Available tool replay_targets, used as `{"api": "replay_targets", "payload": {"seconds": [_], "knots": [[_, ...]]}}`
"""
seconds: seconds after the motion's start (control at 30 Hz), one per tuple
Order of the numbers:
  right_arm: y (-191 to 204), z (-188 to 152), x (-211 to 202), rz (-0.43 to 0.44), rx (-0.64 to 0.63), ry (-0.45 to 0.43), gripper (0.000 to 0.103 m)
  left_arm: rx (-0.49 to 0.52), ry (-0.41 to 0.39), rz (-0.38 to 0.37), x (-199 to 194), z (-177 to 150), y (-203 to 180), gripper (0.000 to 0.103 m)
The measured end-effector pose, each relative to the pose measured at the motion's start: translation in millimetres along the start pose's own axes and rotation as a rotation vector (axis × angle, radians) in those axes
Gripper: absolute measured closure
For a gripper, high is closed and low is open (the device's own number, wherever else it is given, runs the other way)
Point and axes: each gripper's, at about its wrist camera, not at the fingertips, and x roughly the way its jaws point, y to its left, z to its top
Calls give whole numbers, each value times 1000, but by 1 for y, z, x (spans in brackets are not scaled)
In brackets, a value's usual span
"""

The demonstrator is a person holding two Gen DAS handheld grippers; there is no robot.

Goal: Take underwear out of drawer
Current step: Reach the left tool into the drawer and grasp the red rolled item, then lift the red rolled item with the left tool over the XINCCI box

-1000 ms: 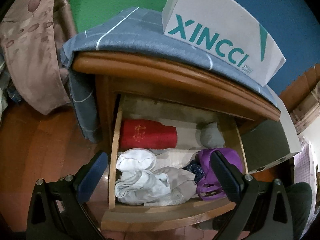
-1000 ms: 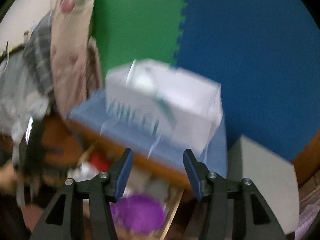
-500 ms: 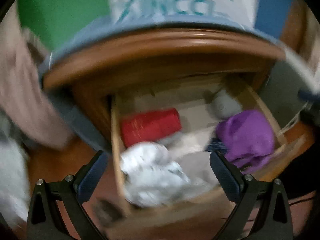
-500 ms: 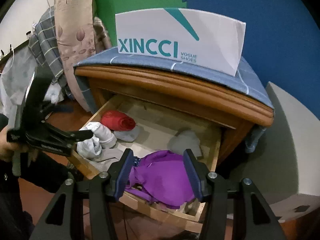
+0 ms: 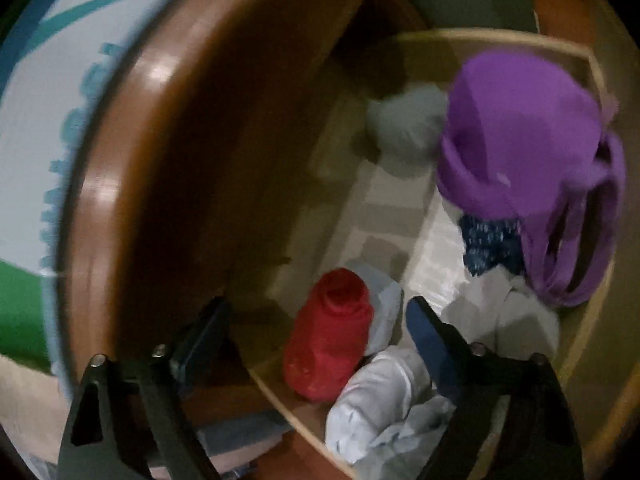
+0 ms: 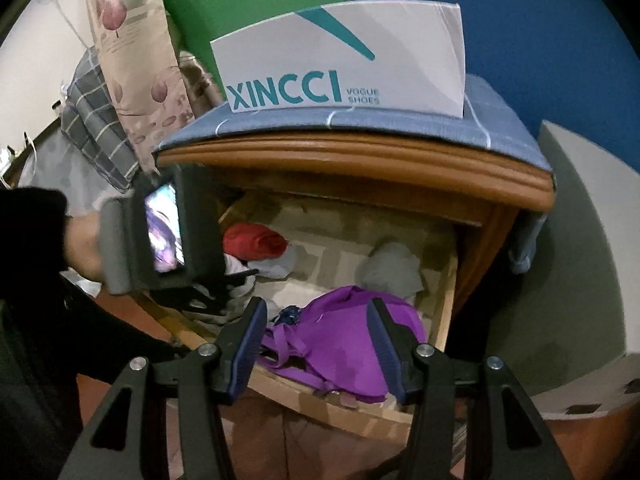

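Note:
The wooden drawer stands pulled open under the nightstand top. Inside lie a rolled red garment, white bundles, a grey bundle, a dark blue patterned piece and a purple garment with straps. My left gripper is open, tilted sideways at the drawer's left end, its jaws either side of the red roll. My right gripper is open and empty, just above the purple garment at the drawer's front. The left gripper's body shows in the right wrist view.
A white XINCCI shoe box stands on a blue cloth covering the nightstand top. A grey box stands to the right. Floral and plaid bedding lies at the left. Green and blue foam wall behind.
My left gripper has rolled sideways and dropped close to the red roll at the drawer's left end. My right gripper has moved slightly nearer the purple garment.

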Motion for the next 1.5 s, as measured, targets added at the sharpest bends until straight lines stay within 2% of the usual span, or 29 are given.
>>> {"api": "replay_targets", "payload": {"seconds": [0.13, 0.2, 0.23, 0.27, 0.4, 0.5, 0.57, 0.7, 0.87, 0.93, 1.0, 1.17, 1.37, 1.5], "knots": [[2, -4, 11, 48, 19, 46, 50, 23, 7, 34, 24, -7, -8, 24], [6, -4, 15, 55, 5, 55, 50, 11, 56, 26, 38, -7, -6, 37], [8, -4, 17, 55, -5, 57, 50, 0, 76, 16, 43, -7, -6, 66], [10, -5, 18, 54, -12, 59, 50, -11, 90, 0, 45, -7, -5, 77], [15, -7, 23, 47, -38, 77, 50, -13, 72, -38, 33, -4, -4, 80], [16, -8, 24, 24, -51, 80, 50, -47, -51, -20, -11, 4, 6, 81], [14, -8, 27, 8, -47, 87, 50, -125, -135, -29, -50, 13, 23, 82], [7, -9, 34, -25, -24, 109, 50, -460, -216, -171, -106, 18, 70, 82], [7, -8, 44, -57, -22, 128, 50, -884, -235, -290, -135, -4, 108, 82], [9, -8, 46, -70, -39, 127, 50, -1002, -237, -300, -141, -11, 112, 82], [11, -10, 48, -78, -59, 128, 50, -1079, -239, -289, -154, -17, 110, 82], [15, -12, 52, -101, -95, 138, 50, -1153, -244, -267, -172, -27, 117, 82], [17, -9, 50, -106, -95, 126, 50, -1124, -288, -196, -192, -19, 130, 82], [16, -7, 53, -111, -92, 127, 50, -1113, -333, -158, -212, -1, 151, 82]]}}
